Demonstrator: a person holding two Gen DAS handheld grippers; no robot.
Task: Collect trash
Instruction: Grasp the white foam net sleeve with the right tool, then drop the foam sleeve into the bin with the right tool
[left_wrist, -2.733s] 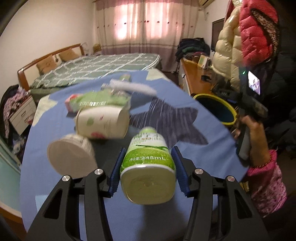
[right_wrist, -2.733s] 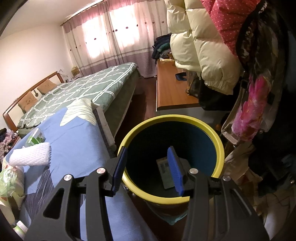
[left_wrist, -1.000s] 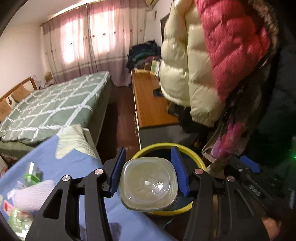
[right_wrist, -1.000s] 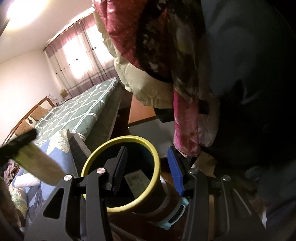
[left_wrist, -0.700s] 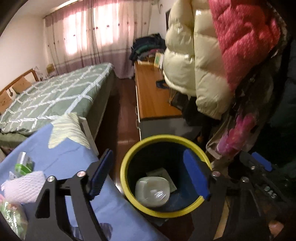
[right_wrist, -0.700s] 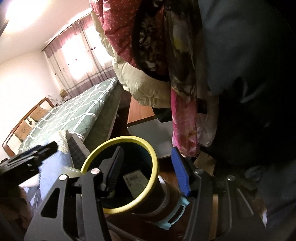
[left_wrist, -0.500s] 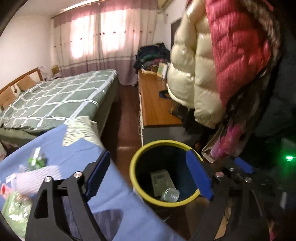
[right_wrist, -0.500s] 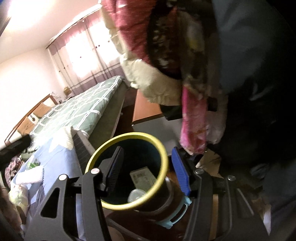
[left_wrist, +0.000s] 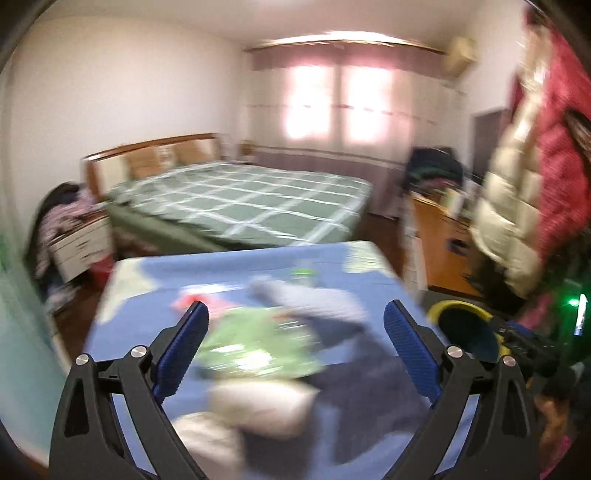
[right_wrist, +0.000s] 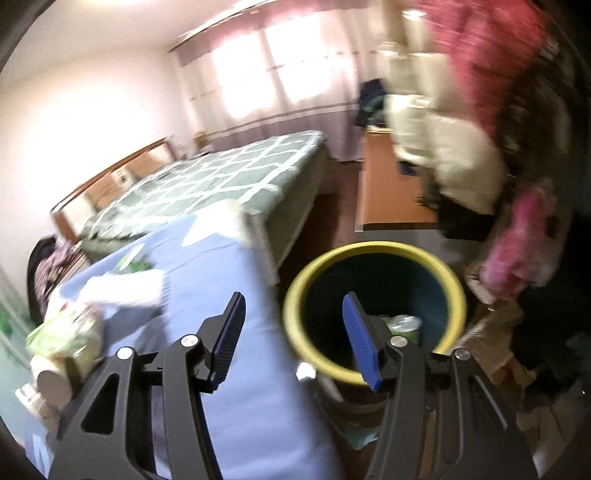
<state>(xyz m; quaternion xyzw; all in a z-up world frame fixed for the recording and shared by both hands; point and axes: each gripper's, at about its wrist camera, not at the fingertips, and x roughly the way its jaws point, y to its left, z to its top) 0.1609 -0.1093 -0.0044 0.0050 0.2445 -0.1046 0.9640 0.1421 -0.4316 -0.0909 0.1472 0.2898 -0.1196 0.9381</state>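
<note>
The blue table (left_wrist: 236, 266) spreads ahead of the left gripper (left_wrist: 295, 343), whose empty jaws are opening wide over the blurred trash (left_wrist: 258, 347). The bin (right_wrist: 373, 251) sits just ahead of the right gripper (right_wrist: 293, 336), released and empty, a bottle (right_wrist: 402, 325) inside it.

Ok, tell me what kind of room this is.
A bedroom in a home, most likely: a bed with a green checked cover and wooden headboard, curtains over the window, and puffy jackets hanging at the side.
</note>
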